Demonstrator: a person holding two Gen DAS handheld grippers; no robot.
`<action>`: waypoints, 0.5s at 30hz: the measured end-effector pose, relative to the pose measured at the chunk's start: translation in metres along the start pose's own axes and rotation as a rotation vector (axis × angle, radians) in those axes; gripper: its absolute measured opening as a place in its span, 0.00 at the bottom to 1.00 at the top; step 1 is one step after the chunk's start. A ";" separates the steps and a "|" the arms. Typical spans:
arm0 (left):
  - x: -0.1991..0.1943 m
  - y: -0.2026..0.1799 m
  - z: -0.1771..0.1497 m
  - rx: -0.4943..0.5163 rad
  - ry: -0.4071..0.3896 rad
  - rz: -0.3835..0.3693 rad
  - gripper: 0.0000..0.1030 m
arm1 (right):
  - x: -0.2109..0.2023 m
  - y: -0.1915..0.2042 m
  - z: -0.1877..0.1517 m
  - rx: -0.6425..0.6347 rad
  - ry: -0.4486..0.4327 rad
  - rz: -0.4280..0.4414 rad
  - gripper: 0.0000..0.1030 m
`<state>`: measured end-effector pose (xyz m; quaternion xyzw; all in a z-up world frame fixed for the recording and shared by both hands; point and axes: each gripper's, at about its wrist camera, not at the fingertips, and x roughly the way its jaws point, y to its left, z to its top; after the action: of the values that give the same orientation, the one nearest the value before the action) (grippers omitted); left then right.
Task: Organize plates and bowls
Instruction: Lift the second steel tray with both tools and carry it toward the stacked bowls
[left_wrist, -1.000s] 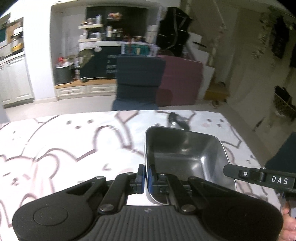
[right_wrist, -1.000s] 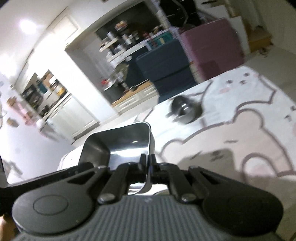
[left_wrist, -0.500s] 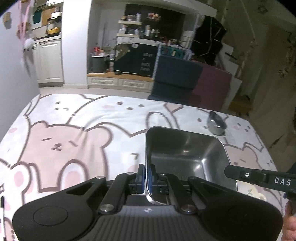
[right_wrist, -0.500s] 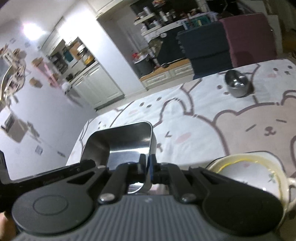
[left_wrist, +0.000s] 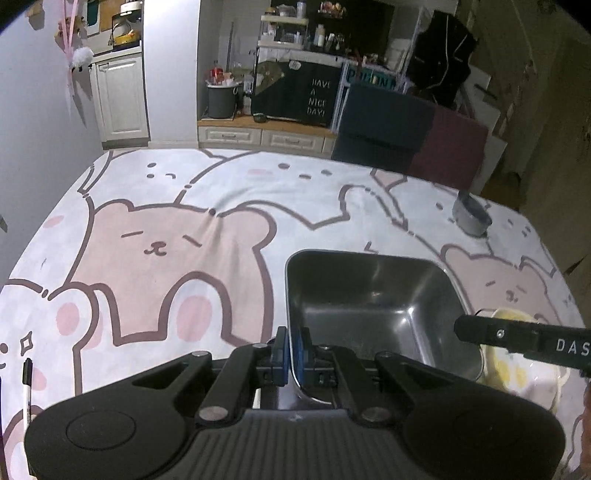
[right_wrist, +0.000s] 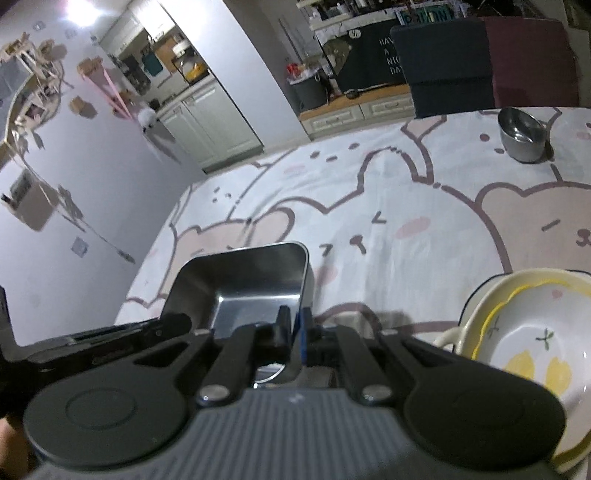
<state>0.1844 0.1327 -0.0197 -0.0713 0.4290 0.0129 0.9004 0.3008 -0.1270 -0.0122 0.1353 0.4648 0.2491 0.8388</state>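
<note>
L to R, w/ the square steel pan (left_wrist: 373, 306) as the landmark. Far L of the pan, at the near-L edge of the bear-print tablecloth (left_wrist: 166, 258), lies a marker pen (left_wrist: 26, 384), well apart from it. The left gripper (left_wrist: 291, 350) sits at the pan's L wall near its front corner, blue pads (left_wrist: 280, 354) pressed tight on the thin rim, one outside, one inside; the pan hangs betw. both tools over the cloth. In the right wrist view the same pan (right_wrist: 243, 284) shows its opposite wall pinched by the right gripper (right_wrist: 293, 332), fingers nearly together w/ only the metal rim betw. them. Its black arm marked "DAS" crosses the pan's R side in the left view. Just R of the pan and lower sits a stack of cream ceramic bowls (right_wrist: 524, 354), top one w/ yellow rim and lemon print; whether pan and stack touch I can't tell. Beyond the pan, toward the far-R corner of the table, a small round steel bowl (right_wrist: 522, 136) stands upright, well apart. Past it, off the table, a dark blue chair back (left_wrist: 380, 125) and a maroon one beside it.
</note>
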 end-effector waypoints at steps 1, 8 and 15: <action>0.002 0.002 -0.002 0.003 0.006 0.002 0.04 | 0.001 0.002 -0.001 -0.005 0.005 -0.005 0.06; 0.017 0.008 -0.008 0.022 0.058 0.023 0.04 | 0.012 0.015 -0.011 -0.034 0.039 -0.020 0.06; 0.034 0.007 -0.016 0.067 0.125 0.059 0.07 | 0.021 0.023 -0.016 -0.062 0.060 -0.041 0.06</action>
<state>0.1928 0.1358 -0.0570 -0.0291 0.4863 0.0204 0.8731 0.2899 -0.0964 -0.0258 0.0923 0.4847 0.2502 0.8330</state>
